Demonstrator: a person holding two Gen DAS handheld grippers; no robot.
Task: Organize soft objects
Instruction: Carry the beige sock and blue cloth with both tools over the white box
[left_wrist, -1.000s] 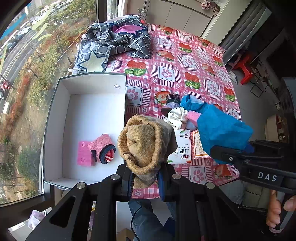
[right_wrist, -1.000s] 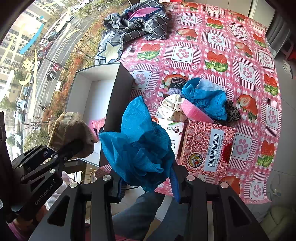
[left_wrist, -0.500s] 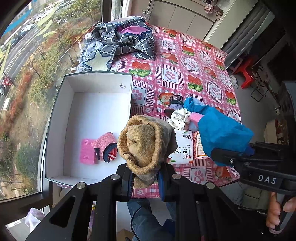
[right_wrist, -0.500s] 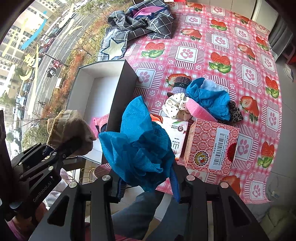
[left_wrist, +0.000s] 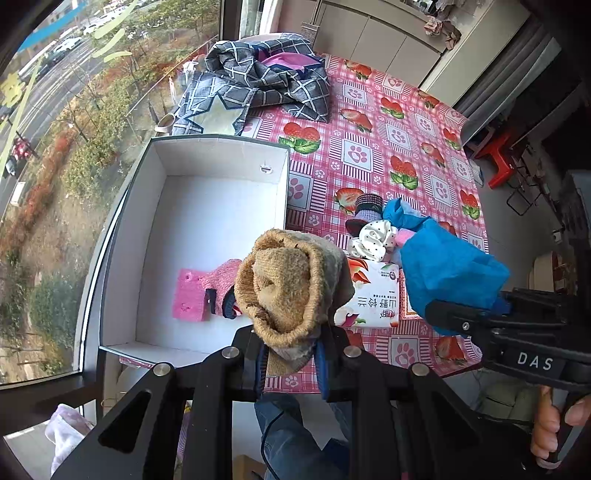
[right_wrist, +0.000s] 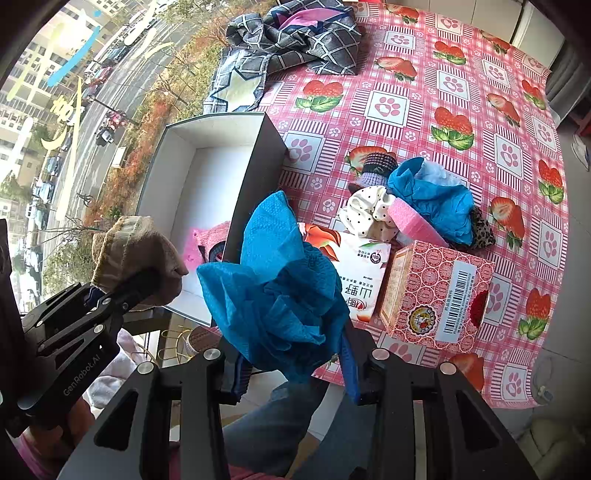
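The table (left_wrist: 399, 122) carries a white box (left_wrist: 207, 155) at its window side. A plaid cloth (left_wrist: 266, 85) lies beyond the box; a soft pile (right_wrist: 417, 195) sits to its right. Inside the box lies a pink sock (left_wrist: 207, 291). The left gripper (left_wrist: 290, 363) is clamped on a tan sock (left_wrist: 288, 284) above the box's near corner. The right gripper (right_wrist: 291, 363) pinches a blue cloth (right_wrist: 280, 288) right of the box.
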